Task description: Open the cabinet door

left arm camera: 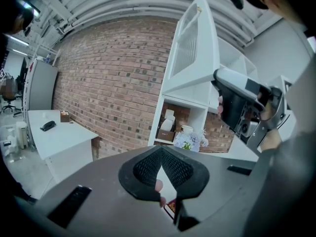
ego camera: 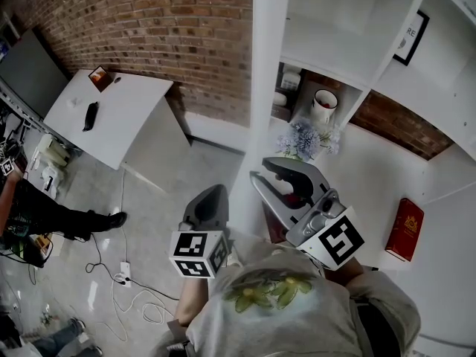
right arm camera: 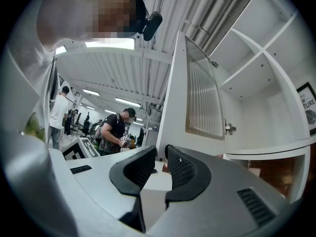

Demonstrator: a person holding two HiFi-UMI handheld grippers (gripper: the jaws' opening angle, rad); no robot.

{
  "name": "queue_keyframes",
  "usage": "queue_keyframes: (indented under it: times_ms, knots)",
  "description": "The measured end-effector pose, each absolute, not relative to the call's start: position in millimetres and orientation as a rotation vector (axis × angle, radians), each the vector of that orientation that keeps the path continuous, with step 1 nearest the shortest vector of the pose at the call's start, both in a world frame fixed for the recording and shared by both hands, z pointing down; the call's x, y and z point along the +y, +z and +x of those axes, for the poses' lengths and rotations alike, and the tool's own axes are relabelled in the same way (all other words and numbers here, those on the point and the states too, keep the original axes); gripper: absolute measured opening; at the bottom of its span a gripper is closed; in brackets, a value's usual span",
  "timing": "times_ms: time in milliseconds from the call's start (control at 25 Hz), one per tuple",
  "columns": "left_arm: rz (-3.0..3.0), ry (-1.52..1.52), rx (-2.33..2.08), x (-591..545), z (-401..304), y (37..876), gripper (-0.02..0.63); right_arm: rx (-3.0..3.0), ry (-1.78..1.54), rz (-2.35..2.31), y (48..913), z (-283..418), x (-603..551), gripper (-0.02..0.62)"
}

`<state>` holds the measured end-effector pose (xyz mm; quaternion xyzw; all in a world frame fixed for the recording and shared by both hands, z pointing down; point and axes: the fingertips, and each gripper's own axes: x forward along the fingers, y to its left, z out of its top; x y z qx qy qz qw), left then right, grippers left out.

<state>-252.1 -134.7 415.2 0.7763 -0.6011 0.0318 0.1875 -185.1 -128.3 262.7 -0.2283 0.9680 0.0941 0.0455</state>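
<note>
One cabinet door (ego camera: 268, 65), two grippers, one white shelf unit (ego camera: 327, 50). The door is a flat, tall white panel with a ribbed, translucent insert (right arm camera: 202, 95) in its upper part and a small metal hinge (right arm camera: 228, 128) on the edge that meets the shelf unit. It stands swung out from the shelf unit's left side, long axis upright, free edge pointing away from the shelves and towards the person. From the head view it shows edge-on as a narrow white band.

The right gripper (ego camera: 269, 171) sits in front of the shelf unit, just beside the foot of the door. Its two black, cross-hatched pads are parted by a narrow gap with nothing gripped, and whether they touch the door cannot be told. The left gripper (ego camera: 214, 193) is farther out from the shelf unit, on the door's far side. Its tips are pressed together and empty. Each gripper carries one cube with black-and-white square markers.

Inside the shelf unit are one white mug (ego camera: 323, 106), one bunch of pale flowers (ego camera: 303, 141), one red book (ego camera: 404, 229) standing upright and one framed picture (ego camera: 411, 37). Well to the left of the shelf unit, one white table (ego camera: 119, 125) stands against the rough brick wall (ego camera: 171, 28).
</note>
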Motion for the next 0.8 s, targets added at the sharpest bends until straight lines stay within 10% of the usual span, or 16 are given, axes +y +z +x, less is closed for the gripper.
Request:
queue_keyframes:
  times_ms: [800]
  knots:
    - [2.203,0.1,-1.674,-137,-276,417,0.009,2.948,0.278,-0.741,265,-213,-128,0.075]
